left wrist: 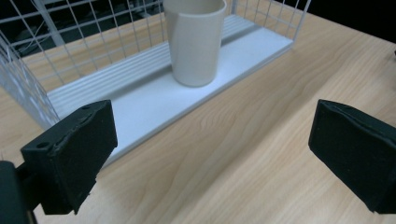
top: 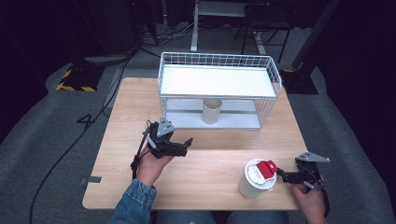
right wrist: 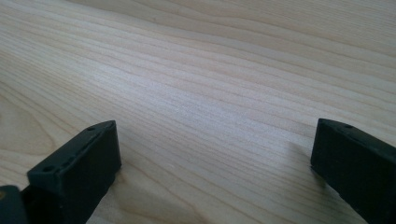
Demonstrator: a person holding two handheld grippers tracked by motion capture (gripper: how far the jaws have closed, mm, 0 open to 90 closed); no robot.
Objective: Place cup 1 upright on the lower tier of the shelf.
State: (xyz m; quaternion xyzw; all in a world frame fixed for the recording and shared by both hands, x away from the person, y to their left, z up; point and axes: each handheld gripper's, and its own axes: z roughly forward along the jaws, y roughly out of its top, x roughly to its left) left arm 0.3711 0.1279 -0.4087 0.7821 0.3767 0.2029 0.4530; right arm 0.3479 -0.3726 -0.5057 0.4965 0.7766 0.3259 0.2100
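On the wooden table (top: 196,177), both empty claws gape; the beige cup (left wrist: 195,39) stands upright, mouth up.

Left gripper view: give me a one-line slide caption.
Open left gripper over the wooden table, facing a beige cup upright on the wire rack's lower shelf.

A beige cup (top: 211,111) stands upright and empty on the lower shelf of the white wire rack (top: 275,74). Nearer the counter's front edge stands a white cup (top: 252,179), upright, with a red-tabbed lid.
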